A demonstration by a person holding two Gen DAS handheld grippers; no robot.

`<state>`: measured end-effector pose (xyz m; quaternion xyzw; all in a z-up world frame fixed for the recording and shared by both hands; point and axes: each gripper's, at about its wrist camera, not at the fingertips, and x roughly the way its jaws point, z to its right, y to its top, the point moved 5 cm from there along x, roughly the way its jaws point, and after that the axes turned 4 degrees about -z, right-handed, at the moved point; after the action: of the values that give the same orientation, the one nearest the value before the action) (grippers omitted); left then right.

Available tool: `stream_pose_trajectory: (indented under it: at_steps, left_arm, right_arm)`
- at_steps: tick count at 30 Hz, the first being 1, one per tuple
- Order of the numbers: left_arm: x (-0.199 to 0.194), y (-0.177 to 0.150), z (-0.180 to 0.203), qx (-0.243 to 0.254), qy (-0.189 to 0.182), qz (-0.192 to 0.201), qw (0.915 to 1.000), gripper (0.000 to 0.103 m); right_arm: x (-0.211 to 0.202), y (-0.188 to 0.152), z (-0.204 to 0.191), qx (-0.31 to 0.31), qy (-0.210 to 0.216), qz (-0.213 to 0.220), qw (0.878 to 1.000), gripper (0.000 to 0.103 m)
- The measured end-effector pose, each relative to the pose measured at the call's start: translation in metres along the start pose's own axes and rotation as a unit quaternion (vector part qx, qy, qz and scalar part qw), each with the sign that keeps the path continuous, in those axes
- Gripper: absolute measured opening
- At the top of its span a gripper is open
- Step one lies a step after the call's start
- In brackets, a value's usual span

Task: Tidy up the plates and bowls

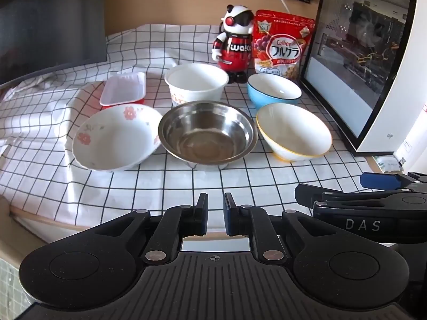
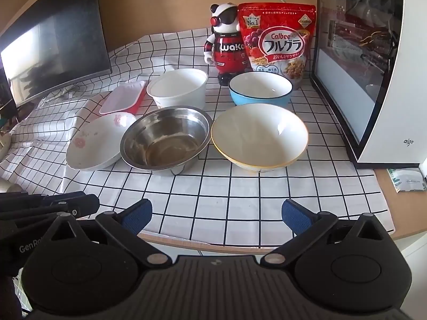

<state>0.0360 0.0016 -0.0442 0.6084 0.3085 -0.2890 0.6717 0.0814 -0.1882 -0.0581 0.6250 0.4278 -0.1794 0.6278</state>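
On the checked cloth stand a flowered white bowl (image 1: pixel 114 137) (image 2: pixel 93 144), a steel bowl (image 1: pixel 206 132) (image 2: pixel 165 137), a yellow-rimmed white bowl (image 1: pixel 293 132) (image 2: pixel 260 136), a blue bowl (image 1: pixel 273 90) (image 2: pixel 260 89), a white paper tub (image 1: pixel 196 84) (image 2: pixel 177 88) and a red-and-white tray (image 1: pixel 123 92) (image 2: pixel 122 100). My left gripper (image 1: pixel 215 213) is nearly shut and empty, near the table's front edge. My right gripper (image 2: pixel 216 217) is open and empty, in front of the yellow-rimmed bowl; it also shows in the left wrist view (image 1: pixel 373 194).
A panda robot toy (image 1: pixel 234 42) (image 2: pixel 225 42) and a red cereal bag (image 1: pixel 283 42) (image 2: pixel 277 37) stand at the back. A white PC case with a glass side (image 1: pixel 373 61) (image 2: pixel 373 66) is on the right, a dark monitor (image 1: pixel 50 24) (image 2: pixel 53 42) on the left.
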Motion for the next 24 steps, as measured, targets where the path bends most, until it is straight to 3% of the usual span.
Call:
stream_pose_trajectory:
  at_steps: [24]
  left_arm:
    - [0.0067,-0.0001,-0.0022,-0.004,0.007,-0.015,0.9999,0.015]
  right_arm:
    - [0.0058,0.0027,-0.0007,-0.001,0.002,-0.009,1.000,0.103]
